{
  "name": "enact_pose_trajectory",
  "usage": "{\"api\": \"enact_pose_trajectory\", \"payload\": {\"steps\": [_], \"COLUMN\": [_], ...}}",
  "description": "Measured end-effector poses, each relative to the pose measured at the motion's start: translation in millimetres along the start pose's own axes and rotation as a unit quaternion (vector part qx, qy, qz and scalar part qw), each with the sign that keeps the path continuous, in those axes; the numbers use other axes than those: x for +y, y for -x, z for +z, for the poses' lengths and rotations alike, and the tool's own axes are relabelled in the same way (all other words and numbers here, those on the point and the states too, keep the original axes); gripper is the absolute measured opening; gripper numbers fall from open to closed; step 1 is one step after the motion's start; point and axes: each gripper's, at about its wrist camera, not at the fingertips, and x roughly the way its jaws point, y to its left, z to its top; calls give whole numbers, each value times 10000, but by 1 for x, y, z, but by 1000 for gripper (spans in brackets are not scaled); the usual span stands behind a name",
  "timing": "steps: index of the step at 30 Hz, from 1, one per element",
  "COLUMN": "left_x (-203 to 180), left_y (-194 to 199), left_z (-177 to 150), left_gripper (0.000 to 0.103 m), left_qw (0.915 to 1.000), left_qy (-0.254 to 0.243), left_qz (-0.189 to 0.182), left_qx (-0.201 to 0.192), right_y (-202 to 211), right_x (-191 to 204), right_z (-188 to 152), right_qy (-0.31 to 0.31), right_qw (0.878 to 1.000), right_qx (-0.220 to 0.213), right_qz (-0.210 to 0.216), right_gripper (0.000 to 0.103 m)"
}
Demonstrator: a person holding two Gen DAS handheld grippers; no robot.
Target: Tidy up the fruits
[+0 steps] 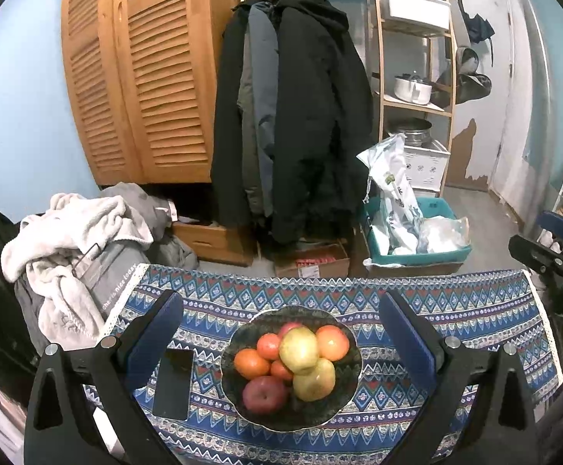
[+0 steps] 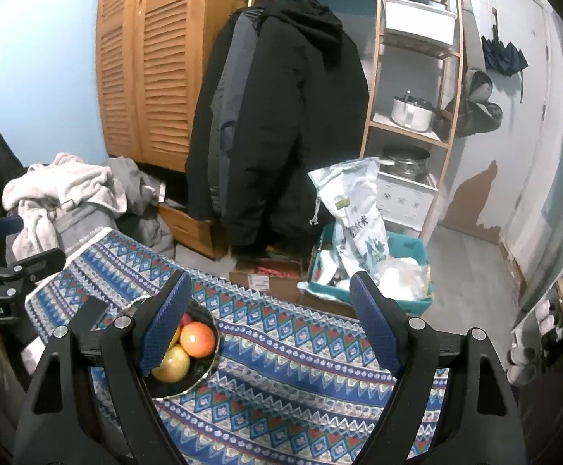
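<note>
A dark plate (image 1: 238,399) on the patterned tablecloth (image 1: 455,310) carries a heap of fruit: oranges (image 1: 251,363), a red apple (image 1: 264,394) and yellow-green apples (image 1: 299,350). My left gripper (image 1: 281,333) hovers in front of the plate, open, with the fruit showing between its blue pads (image 1: 407,333) and nothing gripped. In the right wrist view the plate (image 2: 204,374) lies at the lower left, partly behind the left finger (image 2: 167,321). My right gripper (image 2: 269,321) stands open over bare cloth (image 2: 300,379) to the right of the plate.
A black phone (image 1: 174,383) lies on the cloth left of the plate. Beyond the table's far edge are a pile of laundry (image 1: 72,232), hanging coats (image 1: 293,116), a cardboard box (image 1: 312,261), a teal bin (image 1: 417,232) and a wooden shelf (image 1: 417,77).
</note>
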Motion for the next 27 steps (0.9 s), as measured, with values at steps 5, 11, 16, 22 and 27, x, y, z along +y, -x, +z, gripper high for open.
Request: {"api": "enact_pose_trajectory", "payload": {"steps": [5,11,16,22,27], "left_x": [-2,-3,-5,-6,-9], "left_y": [1,1,1,1,3], "left_z": [-1,-1,-1,-2,-1], "left_gripper": [102,102,102,102,102], "left_qw": [10000,10000,10000,10000,10000], "left_qy": [18,-16,-36,-29,-35], "left_qz": [32,48,58,53,34], "left_qx": [-24,-33,-35,-22,-29], "right_y": [0,0,0,1,1], "right_x": [0,-3,-7,-11,-11], "right_z": [0,1,0,-1,-1], "right_qy": [-2,-3,-14,-16,-24], "right_qw": [10000,10000,10000,10000,10000], "right_qx": [1,3,0,16,13], "right_qz": [-6,-19,-37,-43,-42], "right_gripper": [83,83,83,83,83]}}
